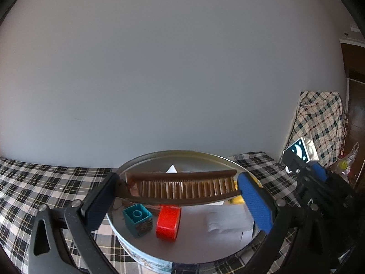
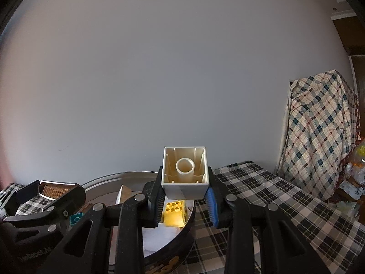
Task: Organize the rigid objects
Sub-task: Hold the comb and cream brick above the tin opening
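My left gripper (image 1: 180,194) is shut on a brown comb (image 1: 182,188), held crosswise by its ends above a round metal tin (image 1: 182,154). In the tin lie a teal brick (image 1: 138,220), a red brick (image 1: 168,223) and white paper (image 1: 228,221). My right gripper (image 2: 184,196) is shut on a white brick (image 2: 185,173), hollow underside facing the camera, above the tin's right rim (image 2: 190,226). A yellow brick (image 2: 174,214) lies in the tin just below it. The left gripper with the comb (image 2: 53,190) shows at left in the right wrist view.
The tin stands on a black-and-white checked cloth (image 1: 34,182). A plain grey wall (image 1: 171,68) rises right behind. A plaid-covered object (image 2: 319,132) stands at the right, with bags (image 2: 355,178) beside it. The right gripper's body (image 1: 305,166) is close on the left gripper's right.
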The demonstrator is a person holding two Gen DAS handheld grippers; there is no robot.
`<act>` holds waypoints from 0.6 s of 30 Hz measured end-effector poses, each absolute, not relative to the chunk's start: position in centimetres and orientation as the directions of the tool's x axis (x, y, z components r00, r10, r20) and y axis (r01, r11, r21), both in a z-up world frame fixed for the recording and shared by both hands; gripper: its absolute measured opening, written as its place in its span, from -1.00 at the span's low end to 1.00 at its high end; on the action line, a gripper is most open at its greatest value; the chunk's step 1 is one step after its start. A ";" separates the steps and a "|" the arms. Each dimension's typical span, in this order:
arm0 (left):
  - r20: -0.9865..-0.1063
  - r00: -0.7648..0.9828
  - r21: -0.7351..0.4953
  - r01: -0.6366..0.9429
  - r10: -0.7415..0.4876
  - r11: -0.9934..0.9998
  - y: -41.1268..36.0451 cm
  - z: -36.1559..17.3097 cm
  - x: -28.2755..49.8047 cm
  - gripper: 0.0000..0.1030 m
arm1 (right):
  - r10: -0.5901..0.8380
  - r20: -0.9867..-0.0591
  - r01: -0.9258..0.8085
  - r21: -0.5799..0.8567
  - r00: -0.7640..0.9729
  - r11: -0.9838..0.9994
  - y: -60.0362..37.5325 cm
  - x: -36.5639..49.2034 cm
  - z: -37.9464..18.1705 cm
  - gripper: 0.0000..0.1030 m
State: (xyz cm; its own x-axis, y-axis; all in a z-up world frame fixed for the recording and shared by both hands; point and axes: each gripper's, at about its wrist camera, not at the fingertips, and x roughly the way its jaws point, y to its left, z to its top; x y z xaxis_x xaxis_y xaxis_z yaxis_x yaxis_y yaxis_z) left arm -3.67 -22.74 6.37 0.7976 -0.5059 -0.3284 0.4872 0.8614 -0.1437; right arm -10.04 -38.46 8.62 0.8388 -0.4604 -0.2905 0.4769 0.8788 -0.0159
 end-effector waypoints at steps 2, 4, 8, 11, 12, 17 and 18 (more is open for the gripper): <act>-0.331 0.795 -0.150 0.488 -0.509 0.860 -23.0 6.3 -3.5 1.00 | -0.462 -0.291 0.478 -0.018 0.838 0.878 -38.7 -9.9 8.6 -0.34; -0.338 0.788 -0.160 0.491 -0.515 0.857 -23.2 6.3 -3.2 1.00 | -0.464 -0.292 0.479 -0.021 0.836 0.877 -38.9 -9.6 8.6 -0.34; -0.349 0.781 -0.169 0.491 -0.518 0.854 -23.5 6.2 -2.8 1.00 | -0.463 -0.294 0.478 -0.021 0.836 0.878 -39.3 -9.3 8.5 -0.34; -0.353 0.780 -0.171 0.490 -0.517 0.855 -23.7 6.3 -2.4 1.00 | -0.464 -0.293 0.479 -0.022 0.836 0.878 -39.6 -8.9 8.5 -0.34; -0.354 0.779 -0.172 0.490 -0.518 0.855 -23.7 6.3 -2.3 1.00 | -0.461 -0.295 0.478 -0.016 0.837 0.878 -39.8 -8.8 8.6 -0.34; -0.370 0.763 -0.196 0.494 -0.530 0.847 -24.0 6.3 -1.5 1.00 | -0.448 -0.305 0.469 -0.006 0.840 0.883 -40.2 -8.0 8.5 -0.34; -0.375 0.759 -0.204 0.492 -0.532 0.846 -24.0 6.3 -1.3 1.00 | -0.446 -0.306 0.467 -0.006 0.841 0.884 -40.3 -7.9 8.5 -0.34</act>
State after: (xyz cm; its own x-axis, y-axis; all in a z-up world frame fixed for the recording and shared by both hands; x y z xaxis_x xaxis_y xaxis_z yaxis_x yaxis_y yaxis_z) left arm -1.30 -24.04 6.32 0.7594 -0.5316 -0.3751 0.4919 0.8465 -0.2037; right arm -7.89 -40.30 8.51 0.8410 -0.4461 -0.3061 0.4671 0.8842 -0.0055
